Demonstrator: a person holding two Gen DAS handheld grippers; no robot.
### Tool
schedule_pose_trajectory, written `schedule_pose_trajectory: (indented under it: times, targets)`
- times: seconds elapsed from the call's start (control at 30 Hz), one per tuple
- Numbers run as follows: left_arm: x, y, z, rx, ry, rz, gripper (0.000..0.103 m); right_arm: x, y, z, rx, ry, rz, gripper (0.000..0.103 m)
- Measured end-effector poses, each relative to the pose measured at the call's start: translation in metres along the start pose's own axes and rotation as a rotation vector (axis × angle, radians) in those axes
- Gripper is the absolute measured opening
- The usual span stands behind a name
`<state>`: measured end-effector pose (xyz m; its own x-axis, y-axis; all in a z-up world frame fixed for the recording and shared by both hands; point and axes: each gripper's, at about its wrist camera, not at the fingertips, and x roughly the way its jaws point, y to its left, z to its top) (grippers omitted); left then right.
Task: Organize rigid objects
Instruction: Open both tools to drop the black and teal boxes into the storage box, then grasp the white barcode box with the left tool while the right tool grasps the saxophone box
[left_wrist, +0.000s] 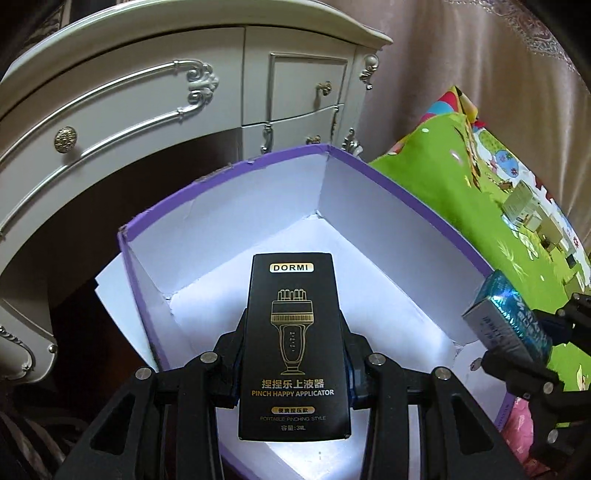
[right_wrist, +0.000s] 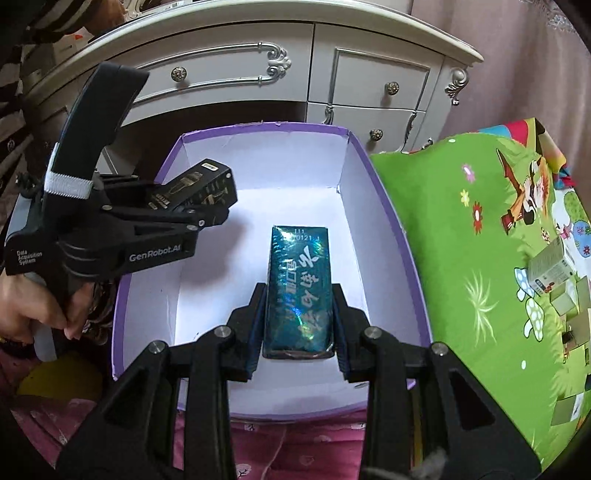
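Note:
A purple box with a white inside (left_wrist: 388, 210) (right_wrist: 380, 206) stands open in front of me. My left gripper (left_wrist: 291, 332) is shut on a black DORMI carton (left_wrist: 293, 343) and holds it above the box's floor; it also shows in the right wrist view (right_wrist: 207, 206) over the box's left wall, with the carton (right_wrist: 192, 186) in it. My right gripper (right_wrist: 299, 295) is shut on a shiny teal carton (right_wrist: 297, 291) above the middle of the box. In the left wrist view the right gripper (left_wrist: 517, 339) and teal carton (left_wrist: 506, 317) sit at the box's right wall.
A white dresser with silver trim (left_wrist: 147, 103) (right_wrist: 332, 81) stands behind the box. A green cartoon play mat (right_wrist: 480, 258) (left_wrist: 461, 177) lies to the right with several small cartons (right_wrist: 554, 273) on it. Pink fabric (right_wrist: 295, 443) lies in front of the box. A curtain hangs at the back right.

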<state>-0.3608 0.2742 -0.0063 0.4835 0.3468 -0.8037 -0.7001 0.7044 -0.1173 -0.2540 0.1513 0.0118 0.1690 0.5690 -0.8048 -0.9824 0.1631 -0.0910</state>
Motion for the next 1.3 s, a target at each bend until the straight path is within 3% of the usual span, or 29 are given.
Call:
schedule_pose_trajectory:
  times: [0.1,0.17,0.2,0.23,0.27,0.4,0.6,0.77,0.9,1.03,1.13,1.17,1.23,1.3]
  targets:
    - [0.001,-0.010,0.005,0.010,-0.002,-0.020,0.042,0.001,-0.005,-0.003,0.018,-0.010,0.004,0.039]
    - [0.004,-0.013,0.010,0.006,0.014,-0.004,0.070,0.000,-0.010,-0.002,0.032,-0.006,0.002,0.051]
    - [0.005,-0.015,0.012,-0.006,0.021,0.013,0.090,-0.003,-0.013,-0.002,0.044,-0.011,-0.004,0.064]
    - [0.004,-0.016,0.014,-0.015,0.014,0.025,0.092,-0.007,-0.017,-0.004,0.060,-0.024,-0.014,0.074]
    - [0.003,-0.017,0.016,-0.018,0.006,0.038,0.092,-0.013,-0.023,-0.006,0.078,-0.045,-0.018,0.077]
    - [0.001,-0.033,0.019,0.031,0.002,0.091,0.092,-0.036,-0.049,-0.015,0.133,-0.098,-0.048,0.079]
    - [0.001,-0.078,0.013,0.144,0.012,0.008,0.092,-0.075,-0.117,-0.064,0.280,-0.112,-0.241,0.085]
    - [-0.004,-0.131,0.005,0.260,0.001,-0.099,0.092,-0.098,-0.199,-0.139,0.551,-0.058,-0.438,0.085]
    - [0.004,-0.176,0.000,0.325,0.052,-0.194,0.092,-0.112,-0.260,-0.189,0.715,-0.040,-0.507,0.085]
    - [0.015,-0.220,0.008,0.388,0.084,-0.265,0.092,-0.096,-0.307,-0.197,0.679,0.038,-0.489,0.085]
    - [0.026,-0.250,0.030,0.431,0.042,-0.280,0.092,-0.088,-0.324,-0.195,0.655,0.028,-0.462,0.085]
    - [0.031,-0.257,0.036,0.438,0.028,-0.273,0.092,-0.087,-0.327,-0.195,0.647,0.017,-0.456,0.083]
    - [0.044,-0.275,0.056,0.449,0.004,-0.266,0.092,-0.091,-0.327,-0.194,0.631,-0.024,-0.436,0.045]
    - [0.057,-0.291,0.077,0.481,-0.028,-0.270,0.092,-0.092,-0.321,-0.194,0.636,-0.036,-0.458,0.045]
